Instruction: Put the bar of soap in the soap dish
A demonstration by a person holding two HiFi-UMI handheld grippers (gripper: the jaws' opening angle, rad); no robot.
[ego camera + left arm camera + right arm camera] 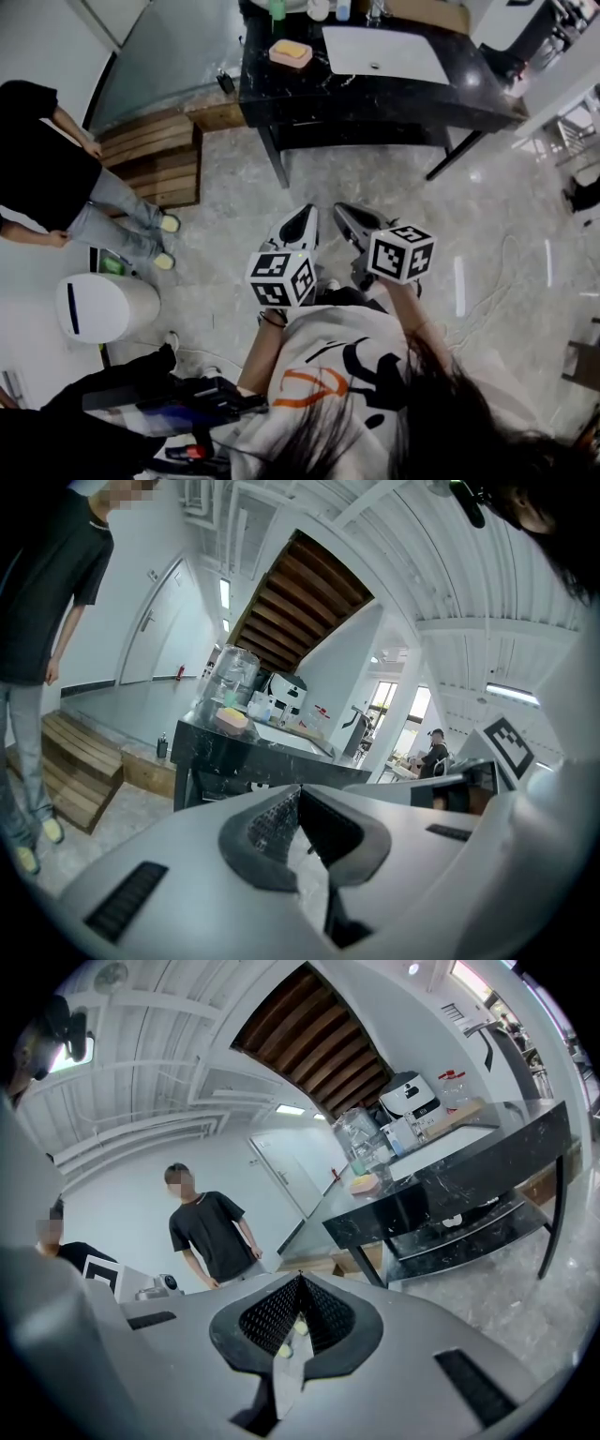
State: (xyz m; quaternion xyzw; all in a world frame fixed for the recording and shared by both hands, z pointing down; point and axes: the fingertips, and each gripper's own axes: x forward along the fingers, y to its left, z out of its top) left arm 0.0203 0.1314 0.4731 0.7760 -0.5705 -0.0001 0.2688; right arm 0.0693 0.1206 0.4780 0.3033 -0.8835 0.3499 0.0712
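Note:
A yellow bar of soap [292, 49] lies in a pink soap dish [287, 60] on the left part of a black marble counter [281, 94], far ahead of me. Both grippers hang over the floor, well short of the counter. The left gripper [306, 212] is shut with nothing between its fingers. The right gripper [341, 208] is also shut and empty. In the left gripper view the soap [232, 717] shows past the closed left gripper [300, 789]. The right gripper view has the soap [363, 1183] beyond the closed right gripper [300, 1277], whose pads carry small yellow specks.
A white sink basin [384, 54] is set in the counter, with bottles [278, 9] along its back. Wooden steps [155, 159] and a white bin [103, 305] stand at the left. One person [56, 178] stands by the steps; another [112, 403] is at lower left.

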